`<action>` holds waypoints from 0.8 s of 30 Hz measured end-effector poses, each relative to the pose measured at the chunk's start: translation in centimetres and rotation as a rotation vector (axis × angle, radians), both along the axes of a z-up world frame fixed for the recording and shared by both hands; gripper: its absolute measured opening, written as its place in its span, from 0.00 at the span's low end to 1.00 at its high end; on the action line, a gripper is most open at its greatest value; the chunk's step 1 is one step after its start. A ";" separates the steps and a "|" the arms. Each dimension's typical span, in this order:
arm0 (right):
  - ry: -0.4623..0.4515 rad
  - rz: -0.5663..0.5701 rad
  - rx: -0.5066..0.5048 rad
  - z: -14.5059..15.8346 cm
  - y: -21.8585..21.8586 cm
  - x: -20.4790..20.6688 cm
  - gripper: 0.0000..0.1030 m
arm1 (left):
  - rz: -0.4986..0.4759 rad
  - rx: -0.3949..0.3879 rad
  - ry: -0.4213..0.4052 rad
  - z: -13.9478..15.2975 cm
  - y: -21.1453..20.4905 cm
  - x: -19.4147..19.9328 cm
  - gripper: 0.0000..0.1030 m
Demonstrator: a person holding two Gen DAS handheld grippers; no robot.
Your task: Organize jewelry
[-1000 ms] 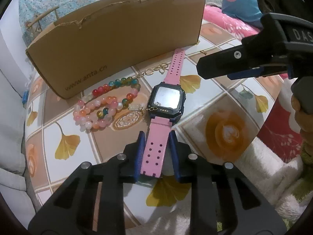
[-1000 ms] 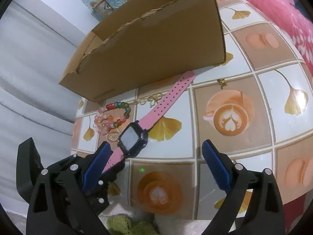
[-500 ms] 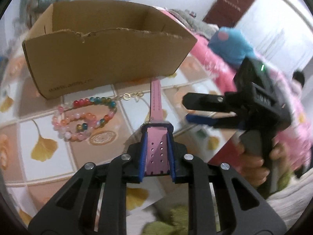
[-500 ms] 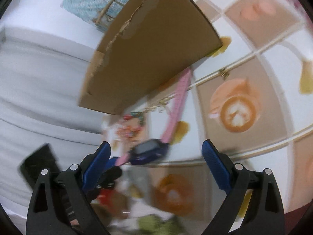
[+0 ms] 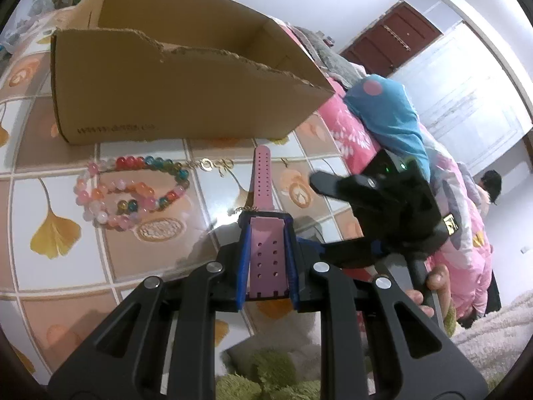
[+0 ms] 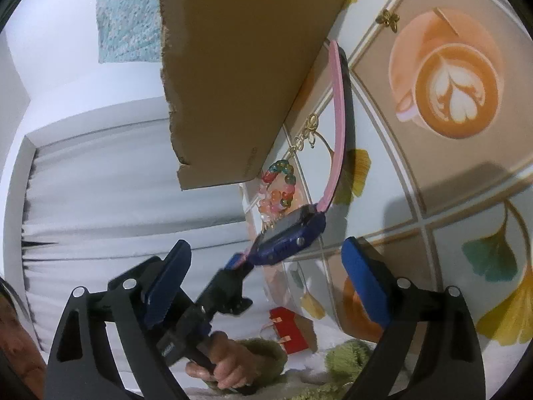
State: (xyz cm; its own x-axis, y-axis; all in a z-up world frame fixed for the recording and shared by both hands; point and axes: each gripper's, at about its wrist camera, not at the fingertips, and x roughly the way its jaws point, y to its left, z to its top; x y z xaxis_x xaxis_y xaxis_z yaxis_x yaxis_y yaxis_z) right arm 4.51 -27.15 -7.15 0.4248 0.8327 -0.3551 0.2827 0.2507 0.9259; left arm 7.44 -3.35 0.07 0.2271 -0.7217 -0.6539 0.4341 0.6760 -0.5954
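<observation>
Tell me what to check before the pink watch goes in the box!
1. Left tool shut on the watch strap: ok.
2. Watch lifted clear of the table: cannot tell; the far strap end looks low.
3. Cardboard box open on top: ok.
4. Right tool open and holding nothing: ok.
5. Gold chain free of the watch: cannot tell.
6. Bead bracelets out of the path: ok.

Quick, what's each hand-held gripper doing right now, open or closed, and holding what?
Left hand-held gripper: closed on the pink watch strap.
Right hand-held gripper: open, holding nothing.
</observation>
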 end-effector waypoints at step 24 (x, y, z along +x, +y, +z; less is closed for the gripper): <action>-0.461 0.154 -1.203 11.7 8.7 -0.2 0.06 | -0.049 -0.013 0.086 -2.9 0.1 -1.5 0.18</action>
